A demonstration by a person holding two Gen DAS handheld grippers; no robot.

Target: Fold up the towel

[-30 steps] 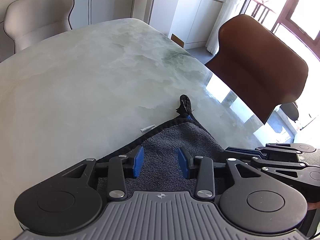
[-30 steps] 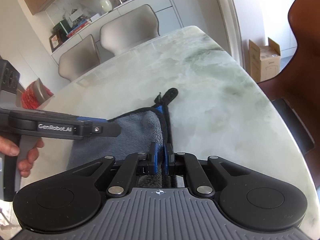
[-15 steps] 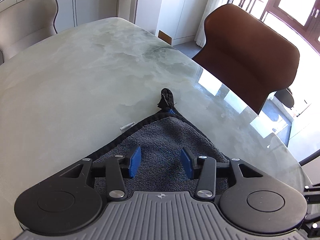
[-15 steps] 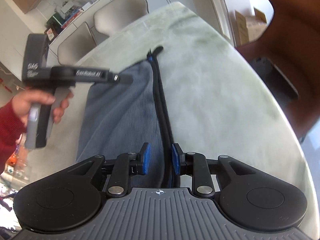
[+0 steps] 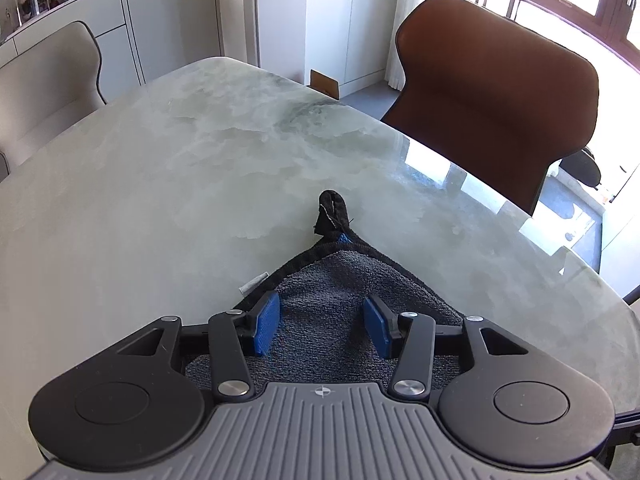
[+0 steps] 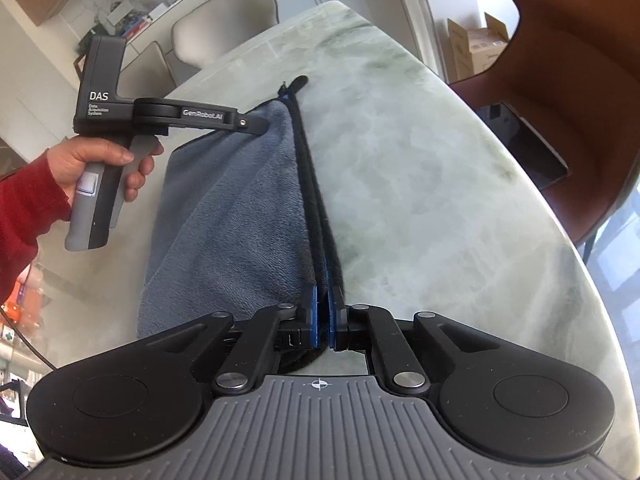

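Observation:
A grey towel (image 6: pixel 228 216) with black trimmed edges lies folded on the marble table (image 6: pixel 420 184). Its far corner with a black hanging loop (image 5: pixel 332 212) points away from me in the left wrist view, where the towel (image 5: pixel 332 296) fills the space between my fingers. My left gripper (image 5: pixel 322 328) is open and hovers over that far corner; it also shows in the right wrist view (image 6: pixel 256 124), held by a hand. My right gripper (image 6: pixel 322 320) is shut on the towel's doubled black edge at the near end.
A brown chair (image 5: pixel 492 104) stands at the table's right edge. Beige chairs (image 6: pixel 224 28) stand at the far side. A small white scrap (image 5: pixel 253 283) lies on the table beside the towel's left edge. Cardboard boxes (image 6: pixel 476 48) sit on the floor beyond.
My right gripper slid back along the towel's black edge to the near end, opening midway and closing on it again. My left gripper stayed open over the far corner.

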